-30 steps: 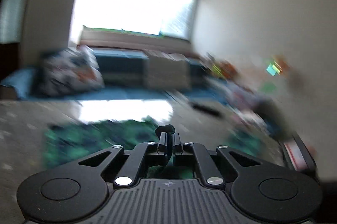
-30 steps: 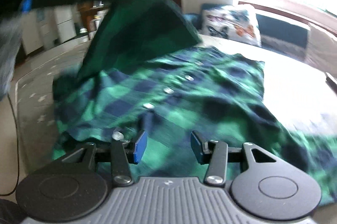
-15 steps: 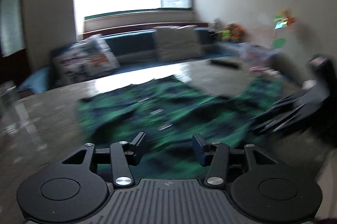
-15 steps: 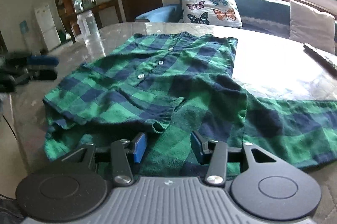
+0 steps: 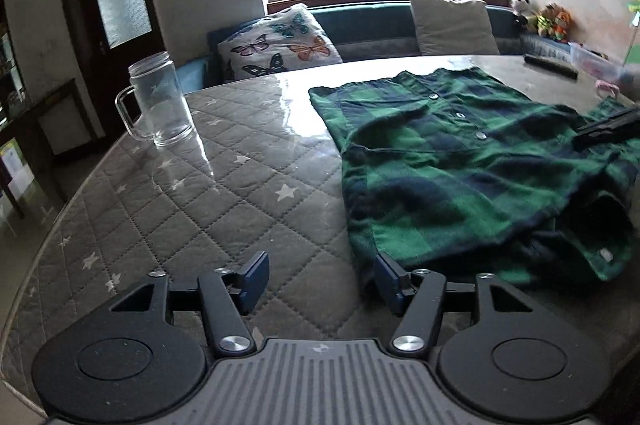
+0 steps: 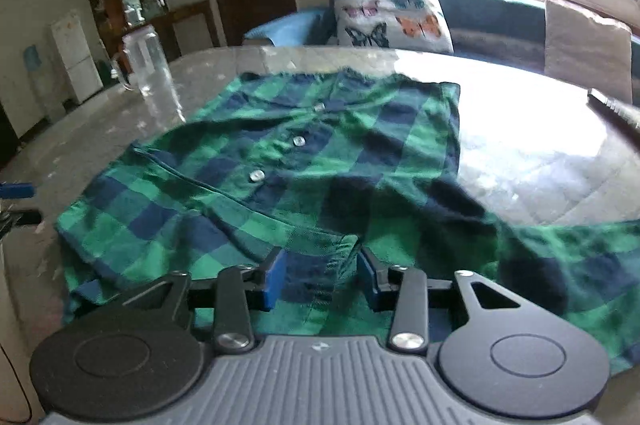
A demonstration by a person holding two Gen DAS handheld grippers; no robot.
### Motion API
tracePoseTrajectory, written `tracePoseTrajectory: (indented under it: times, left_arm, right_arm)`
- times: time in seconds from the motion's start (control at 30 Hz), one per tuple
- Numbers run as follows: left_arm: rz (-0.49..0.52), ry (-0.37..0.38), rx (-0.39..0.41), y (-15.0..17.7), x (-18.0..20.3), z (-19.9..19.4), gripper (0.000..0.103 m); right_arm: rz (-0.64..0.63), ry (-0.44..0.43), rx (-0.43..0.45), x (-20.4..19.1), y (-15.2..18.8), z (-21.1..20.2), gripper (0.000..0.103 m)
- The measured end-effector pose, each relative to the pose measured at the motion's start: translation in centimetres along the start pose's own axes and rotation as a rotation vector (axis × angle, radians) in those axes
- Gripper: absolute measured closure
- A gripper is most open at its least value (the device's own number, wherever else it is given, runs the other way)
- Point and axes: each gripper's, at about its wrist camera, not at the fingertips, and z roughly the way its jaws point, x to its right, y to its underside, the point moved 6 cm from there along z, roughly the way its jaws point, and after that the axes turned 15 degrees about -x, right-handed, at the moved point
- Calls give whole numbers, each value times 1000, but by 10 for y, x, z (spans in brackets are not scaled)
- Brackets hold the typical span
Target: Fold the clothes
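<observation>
The left gripper had just been opening, fingers spread over bare table, the plaid shirt beside its right finger. The right gripper had been closing, seemingly around a shirt fold.

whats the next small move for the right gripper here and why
Probably finish closing the right gripper: its jaws have just been narrowing around a folded edge of the plaid shirt but still show gaps. The left gripper, just opened, hangs empty at the shirt's edge.
</observation>
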Motion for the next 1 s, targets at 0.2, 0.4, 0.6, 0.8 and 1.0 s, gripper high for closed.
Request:
tracePoseTrajectory:
  times: [0.2, 0.4, 0.6, 0.8, 1.0]
  left_arm:
    - [11, 21, -7, 1, 12, 20, 36]
    - [25, 36, -6, 0, 23, 30, 35]
    - [30, 27, -7, 2, 27, 34, 35]
    - [25, -4, 4, 2, 30, 37, 35]
    - [71, -23, 44, 1, 40, 34, 47]
  right_arm:
    - [5, 46, -35, -3, 3, 14, 73]
    - [46, 72, -25, -1, 7, 13, 82]
    - [35, 103, 4, -4, 3, 4, 101]
    - [-30, 153, 121, -11, -16, -36, 102]
    - [-57, 236, 210, -7, -31, -71, 102]
